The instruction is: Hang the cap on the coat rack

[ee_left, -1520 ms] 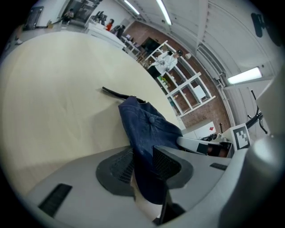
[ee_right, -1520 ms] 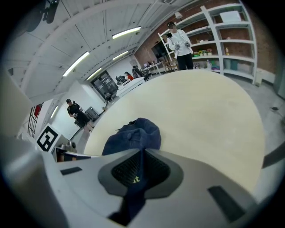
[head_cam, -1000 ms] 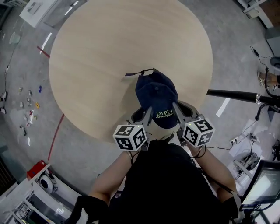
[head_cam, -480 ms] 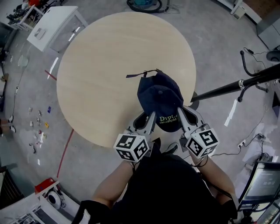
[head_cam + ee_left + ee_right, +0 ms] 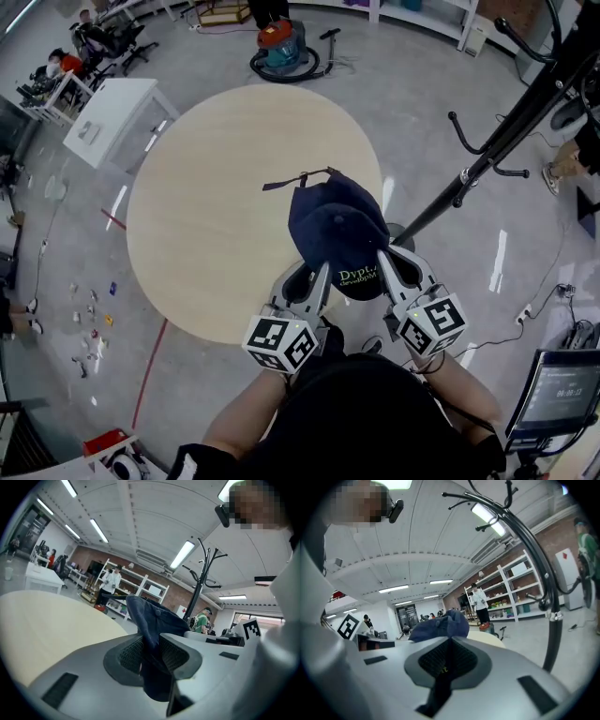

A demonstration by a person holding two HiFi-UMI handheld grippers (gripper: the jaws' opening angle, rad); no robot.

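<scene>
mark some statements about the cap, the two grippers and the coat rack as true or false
1. The left hand-held gripper and the right hand-held gripper are both shut on the cap. True.
2. A black coat rack stands to the right of the round table. True.
3. The cap hangs on a hook of the coat rack. False: the two grippers hold it, apart from the rack.
4. The cap is red. False: it is dark blue with green lettering.
</scene>
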